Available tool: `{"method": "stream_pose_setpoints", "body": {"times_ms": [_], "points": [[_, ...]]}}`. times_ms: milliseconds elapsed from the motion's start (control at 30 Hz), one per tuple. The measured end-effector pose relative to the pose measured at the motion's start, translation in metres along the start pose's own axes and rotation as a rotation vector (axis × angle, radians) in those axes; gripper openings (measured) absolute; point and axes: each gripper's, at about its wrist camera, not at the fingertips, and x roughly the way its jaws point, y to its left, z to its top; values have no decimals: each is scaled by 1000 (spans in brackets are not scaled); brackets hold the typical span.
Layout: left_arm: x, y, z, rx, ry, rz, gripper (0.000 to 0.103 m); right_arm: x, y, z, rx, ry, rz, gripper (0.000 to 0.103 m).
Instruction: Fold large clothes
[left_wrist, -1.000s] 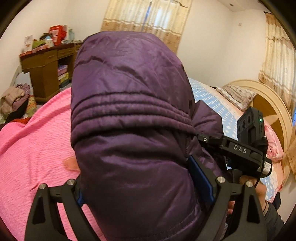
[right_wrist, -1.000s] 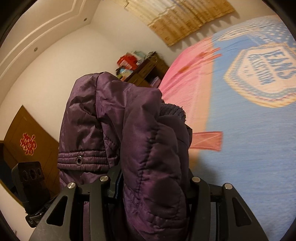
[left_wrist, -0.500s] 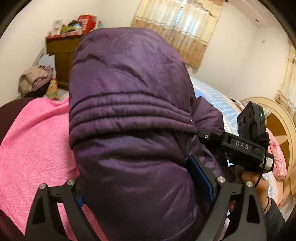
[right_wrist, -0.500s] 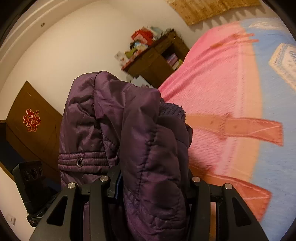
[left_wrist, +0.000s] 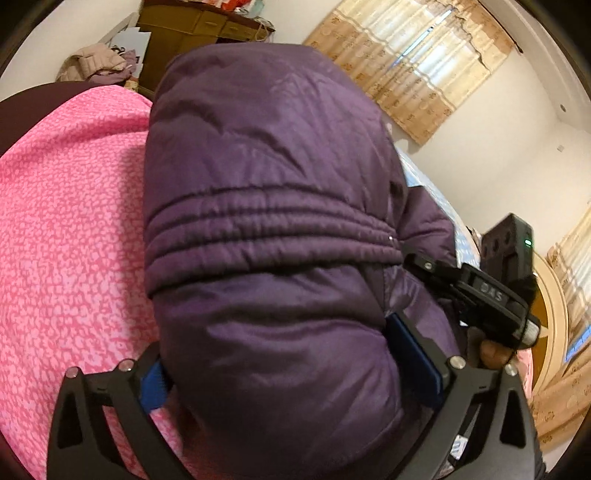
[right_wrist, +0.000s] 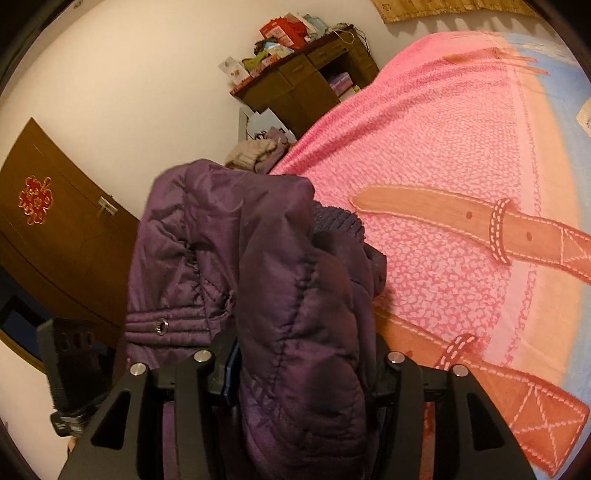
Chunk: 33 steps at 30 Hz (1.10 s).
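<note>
In the left wrist view the left gripper (left_wrist: 295, 373), its jaws just widened yet packed with the padded purple jacket (left_wrist: 269, 206), has swung low over the pink bedspread (left_wrist: 66, 221), which suggests laying the folded bundle down; the jacket hides both fingertips. In the right wrist view the right gripper (right_wrist: 303, 365), jaws also easing apart, clasps another thick fold above the bed's foot edge, and whether the hem touches the spread is hidden.
</note>
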Motion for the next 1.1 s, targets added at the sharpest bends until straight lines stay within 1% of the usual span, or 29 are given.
{"method": "stream_pose_setpoints", "body": {"times_ms": [67, 133, 200, 233, 267, 333, 367, 400, 433, 500, 567, 600, 667, 700, 767, 967, 1100], "points": [[-5, 1, -3, 11, 0, 1, 103, 3, -6, 0, 11, 4, 4, 59], [-15, -3, -6, 25, -6, 25, 103, 0, -3, 2, 14, 10, 6, 61], [-34, -14, -12, 65, -26, 80, 103, -10, 1, 2, 9, -11, 7, 63], [-44, -18, -13, 94, -47, 110, 103, -19, 3, 1, 16, -28, 10, 66], [-59, -26, -16, 148, -88, 156, 103, -26, 5, 1, 22, -43, 11, 69], [-82, -40, -21, 215, -152, 232, 103, -51, 14, -2, 24, -103, 2, 70], [-90, -42, -22, 230, -175, 254, 103, -63, 19, -4, 15, -133, -7, 71], [-97, -46, -23, 246, -199, 263, 103, -77, 28, -7, -6, -168, -34, 71], [-103, -49, -26, 263, -221, 273, 103, -92, 39, -11, -37, -209, -82, 72], [-112, -61, -28, 303, -267, 317, 103, -122, 61, -22, -94, -292, -161, 75], [-118, -70, -31, 343, -298, 324, 103, -147, 82, -38, -148, -359, -210, 79], [-121, -75, -33, 363, -310, 328, 103, -154, 89, -43, -169, -377, -229, 80], [-129, -73, -42, 394, -328, 341, 103, -171, 105, -63, -228, -419, -272, 80], [-132, -77, -44, 410, -339, 340, 103, -176, 116, -72, -263, -441, -310, 81], [-137, -80, -44, 435, -361, 348, 103, -182, 127, -83, -309, -464, -341, 81], [-151, -91, -45, 450, -392, 340, 103, -193, 146, -95, -376, -477, -332, 81], [-151, -90, -44, 453, -399, 340, 103, -198, 151, -102, -393, -492, -317, 81]]}}
